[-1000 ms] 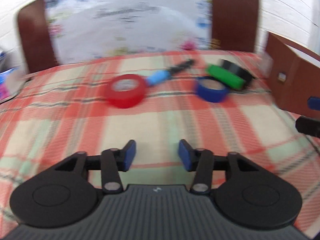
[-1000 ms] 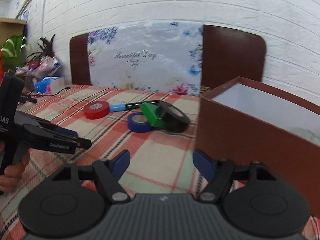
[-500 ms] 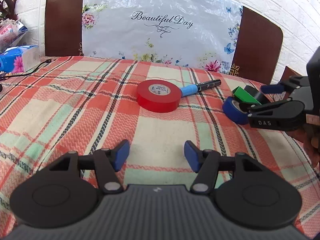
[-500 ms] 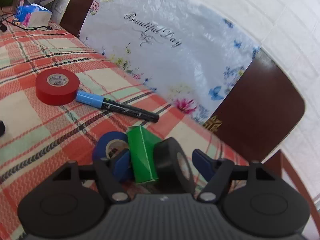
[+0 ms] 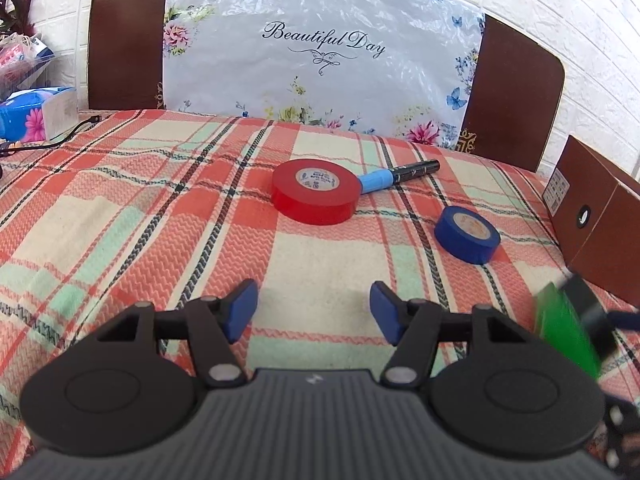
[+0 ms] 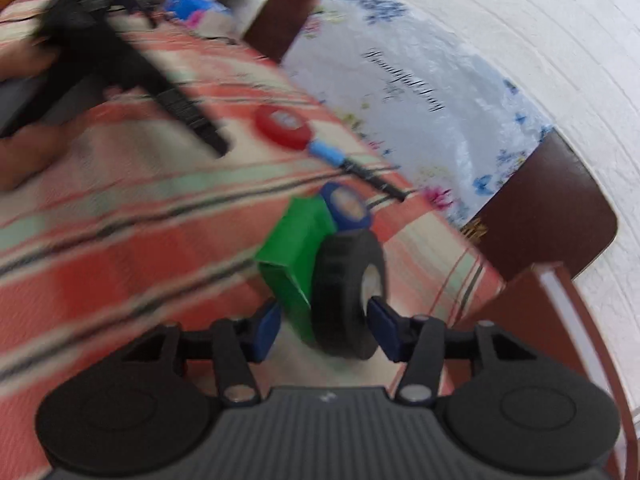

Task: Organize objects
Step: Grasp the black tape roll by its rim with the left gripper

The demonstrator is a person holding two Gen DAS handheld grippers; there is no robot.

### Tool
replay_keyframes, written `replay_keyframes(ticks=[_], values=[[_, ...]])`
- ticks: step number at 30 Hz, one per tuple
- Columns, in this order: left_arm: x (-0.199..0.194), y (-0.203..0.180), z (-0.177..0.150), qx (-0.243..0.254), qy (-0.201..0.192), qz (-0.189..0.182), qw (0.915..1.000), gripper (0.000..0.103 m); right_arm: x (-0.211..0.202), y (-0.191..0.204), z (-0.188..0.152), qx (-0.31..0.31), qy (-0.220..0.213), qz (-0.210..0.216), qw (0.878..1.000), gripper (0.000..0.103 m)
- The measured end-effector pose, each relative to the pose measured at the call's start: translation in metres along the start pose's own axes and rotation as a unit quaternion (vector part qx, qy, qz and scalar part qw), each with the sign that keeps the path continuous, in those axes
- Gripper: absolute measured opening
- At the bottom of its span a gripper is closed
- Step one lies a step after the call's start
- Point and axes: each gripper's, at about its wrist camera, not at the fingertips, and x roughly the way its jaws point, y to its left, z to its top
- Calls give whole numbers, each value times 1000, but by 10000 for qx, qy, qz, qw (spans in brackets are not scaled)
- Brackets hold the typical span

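Note:
My right gripper (image 6: 323, 322) is shut on a green box (image 6: 294, 246) and a black tape roll (image 6: 346, 296), pressed together between its pads and lifted off the cloth; both also show blurred in the left wrist view, the green box (image 5: 566, 330) at the right edge. My left gripper (image 5: 313, 312) is open and empty, low over the plaid tablecloth (image 5: 160, 216). A red tape roll (image 5: 314, 192), a blue-capped marker (image 5: 396, 174) and a blue tape roll (image 5: 467, 234) lie on the cloth ahead of it.
A brown cardboard box (image 5: 596, 220) stands at the right; it also shows in the right wrist view (image 6: 548, 320). A chair back with a floral cover (image 5: 320, 52) stands behind the table. A tissue pack (image 5: 36, 114) and a cable lie at far left.
My right gripper closed on the green box and black tape roll and carried them up and right, away from the blue roll. My left gripper stayed open and shifted slightly.

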Motion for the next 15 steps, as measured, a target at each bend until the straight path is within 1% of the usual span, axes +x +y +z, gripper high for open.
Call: replay_keyframes(ticks=[1,2,4,6,7,9,10,11,12,14,15], values=[[0,0,1,20,22,5,10000,64,-11,1,-5,116,-78,65,9999,59],[-1,0,2,14,63,-4,10000,64,-20,-3,-9,312,-115,265,9991,72],[-3,1,10,-118,238,-74,9996,62,-34,-15,-14,883,-200,620,9940,73],[-14,0,20,-415,283,-511,9974,61,-41,-32,-18,1581,-285,752,9841,73],[-22,-7,26,-406,267,-671,9966,61,-41,-40,-20,1897,-308,829,9779,73],[-38,-31,37,-80,253,-977,9949,61,-38,-51,-24,2432,-322,961,9647,73],[-45,-43,40,75,252,-1192,9925,60,-36,-53,-25,2573,-303,1010,9606,73],[-52,-56,40,241,298,-1404,9893,60,-35,-51,-25,2623,-288,1035,9590,73],[-55,-68,40,425,387,-1538,9864,60,-34,-49,-25,2608,-291,1062,9591,74],[-56,-90,34,737,614,-1682,9811,58,-34,-41,-25,2512,-308,1194,9600,78],[-53,-97,29,861,739,-1736,9783,58,-35,-34,-24,2452,-297,1219,9613,82]])
